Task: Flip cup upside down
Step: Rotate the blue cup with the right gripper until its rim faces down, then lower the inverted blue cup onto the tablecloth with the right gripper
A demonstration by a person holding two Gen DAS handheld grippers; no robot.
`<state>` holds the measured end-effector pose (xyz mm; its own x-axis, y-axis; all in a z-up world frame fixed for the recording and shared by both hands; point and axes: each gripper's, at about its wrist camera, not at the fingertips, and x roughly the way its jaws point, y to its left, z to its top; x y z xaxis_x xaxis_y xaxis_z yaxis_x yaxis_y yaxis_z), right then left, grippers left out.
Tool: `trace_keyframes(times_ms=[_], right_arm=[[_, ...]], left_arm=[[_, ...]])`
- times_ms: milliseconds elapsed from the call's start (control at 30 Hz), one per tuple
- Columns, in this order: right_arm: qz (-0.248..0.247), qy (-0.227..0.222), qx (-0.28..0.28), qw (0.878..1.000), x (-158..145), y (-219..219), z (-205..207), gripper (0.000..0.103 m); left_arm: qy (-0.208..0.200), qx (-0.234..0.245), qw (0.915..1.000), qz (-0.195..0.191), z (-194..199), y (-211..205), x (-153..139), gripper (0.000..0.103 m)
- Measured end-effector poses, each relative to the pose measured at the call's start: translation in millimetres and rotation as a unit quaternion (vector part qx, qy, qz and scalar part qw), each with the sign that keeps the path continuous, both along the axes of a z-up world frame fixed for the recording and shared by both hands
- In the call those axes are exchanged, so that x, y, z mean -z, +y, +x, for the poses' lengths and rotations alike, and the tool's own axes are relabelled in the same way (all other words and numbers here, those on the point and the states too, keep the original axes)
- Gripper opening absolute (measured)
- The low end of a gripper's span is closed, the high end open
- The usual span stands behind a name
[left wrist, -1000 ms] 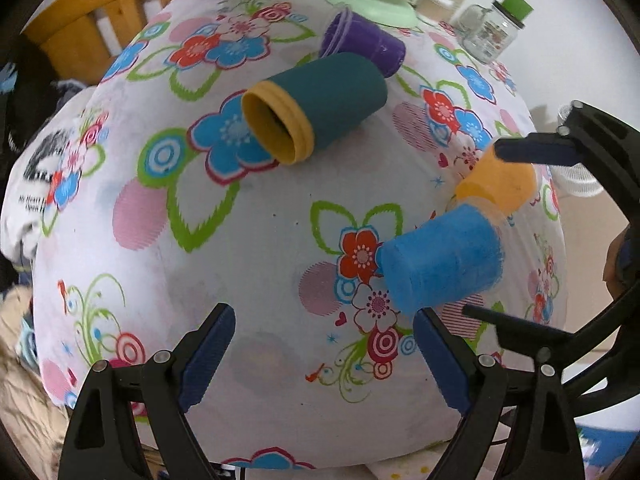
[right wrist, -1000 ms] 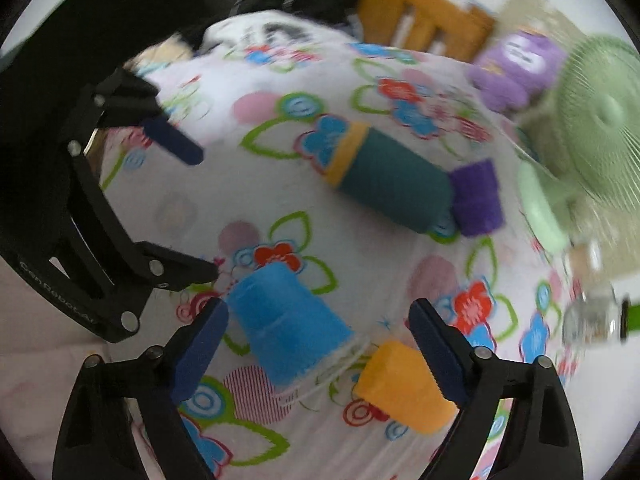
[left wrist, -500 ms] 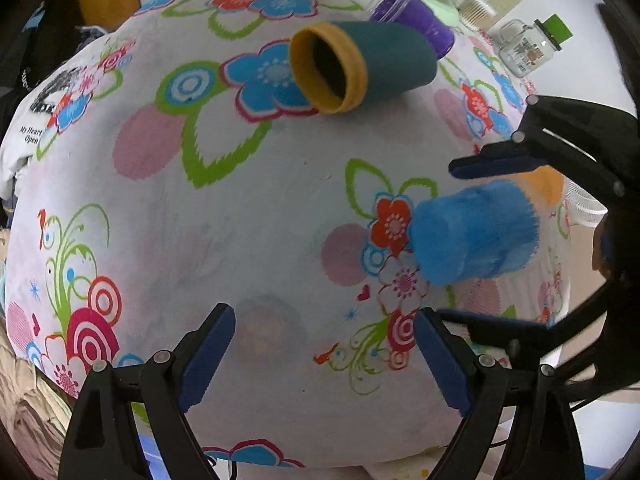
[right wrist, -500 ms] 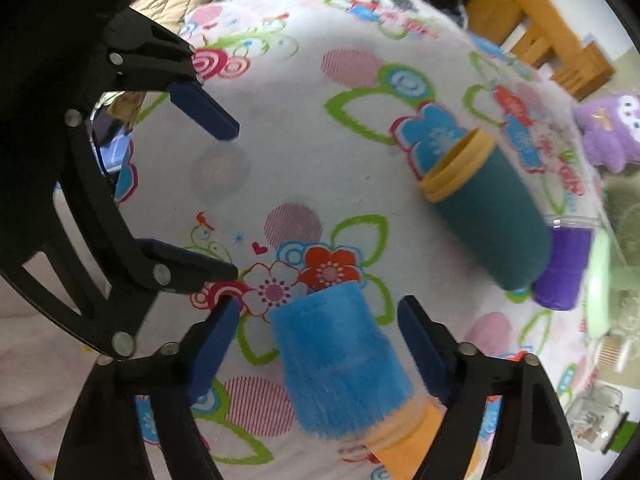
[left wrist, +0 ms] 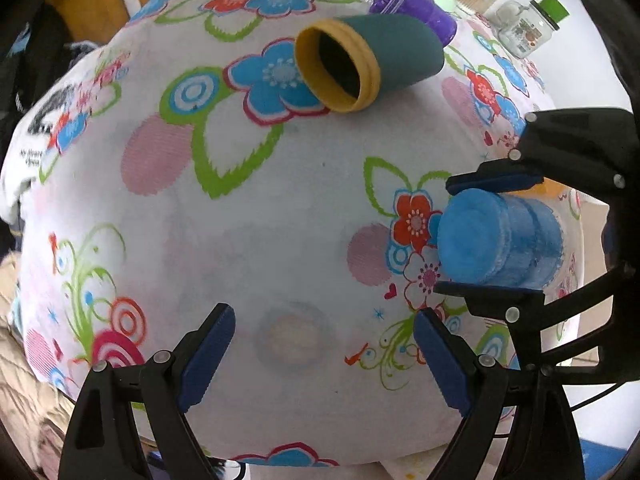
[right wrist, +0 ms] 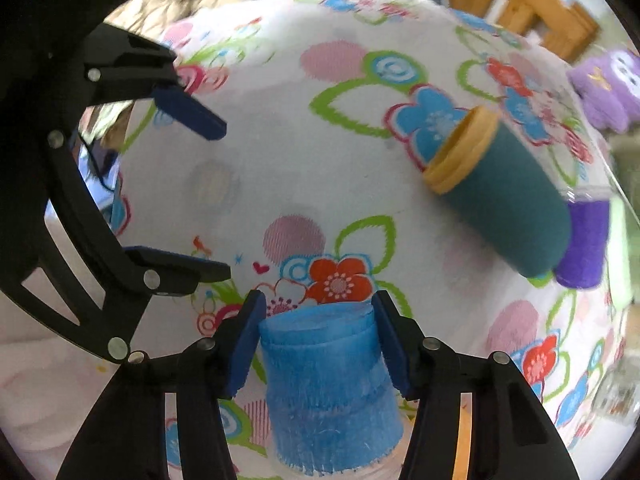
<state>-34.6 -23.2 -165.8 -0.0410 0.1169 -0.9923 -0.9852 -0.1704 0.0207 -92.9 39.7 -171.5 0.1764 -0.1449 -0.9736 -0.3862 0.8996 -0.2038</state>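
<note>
I've got right tongs (right wrist: 318, 344) pinching blue cup (right wrist: 328, 384) lying on its side, base pointing toward spread left tongs (left wrist: 322, 354)

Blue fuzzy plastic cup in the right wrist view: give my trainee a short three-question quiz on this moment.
1. True or false: the right hand-held gripper is closed on the blue fuzzy plastic cup.
2. How does the teal cup with a yellow rim sit? A upright, B on its side, C upside down.
3. Fill in: the left hand-held gripper is ____.

Key: 1 true; 2 B; 3 open.
</note>
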Motion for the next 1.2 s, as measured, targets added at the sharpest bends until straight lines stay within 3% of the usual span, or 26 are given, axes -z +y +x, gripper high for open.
trace_keyframes(times_ms=[267, 500, 800, 1100, 1200], right_arm=[[0.047, -0.015, 0.123, 0.991, -23, -8, 12, 0.057], [0.090, -0.036, 0.243, 0.965, -48, -24, 21, 0.057], [0.159, -0.069, 0.384, 0.907, -83, -45, 26, 0.057], [0.210, -0.104, 0.475, 0.848, -114, -63, 19, 0.058], [0.225, -0.105, 0.510, 0.823, -123, -70, 17, 0.058]], left_arm=[[-0.008, 0.059, 0.9980, 0.023, 14, 7, -22, 0.092], [-0.023, 0.092, 0.9947, 0.041, 28, 12, -45, 0.092], [-0.063, 0.129, 0.9870, 0.071, 37, 25, -81, 0.092], [-0.097, 0.165, 0.9772, 0.091, 38, 25, -108, 0.092], [-0.107, 0.173, 0.9747, 0.092, 35, 25, -116, 0.092]])
